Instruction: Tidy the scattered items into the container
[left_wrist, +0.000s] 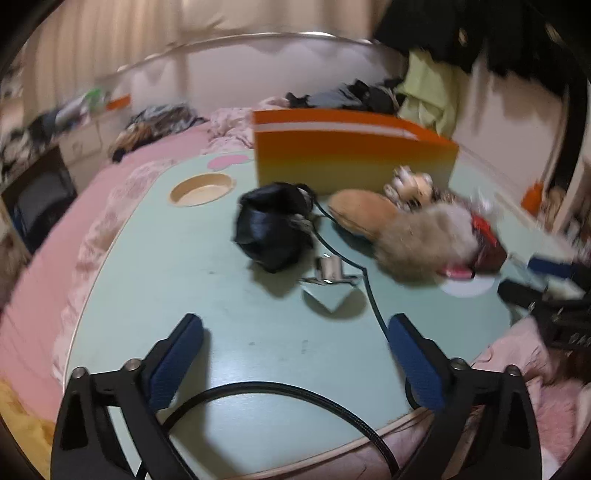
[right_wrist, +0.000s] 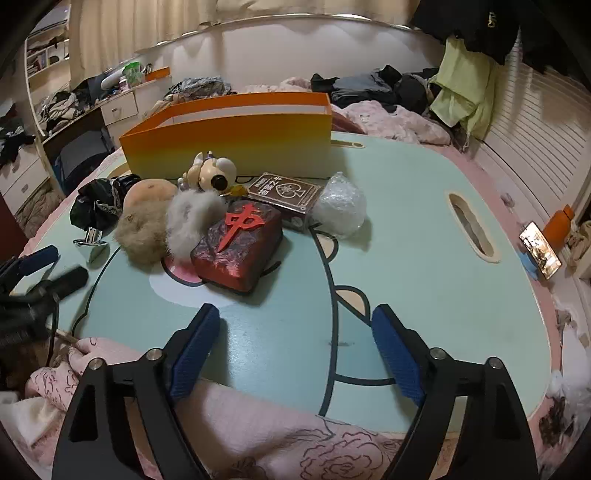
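Nothing is packed yet, as far as the orange box (right_wrist: 236, 144) shows: the items lie in a heap on the table (right_wrist: 424, 258) just in front of it. Both the left gripper (left_wrist: 295, 354) and right gripper (right_wrist: 295, 347) hover with jaws spread and empty. The red block (right_wrist: 238, 249) lies nearest the right gripper; the next move likely calls for closing on it and lifting it over the box wall
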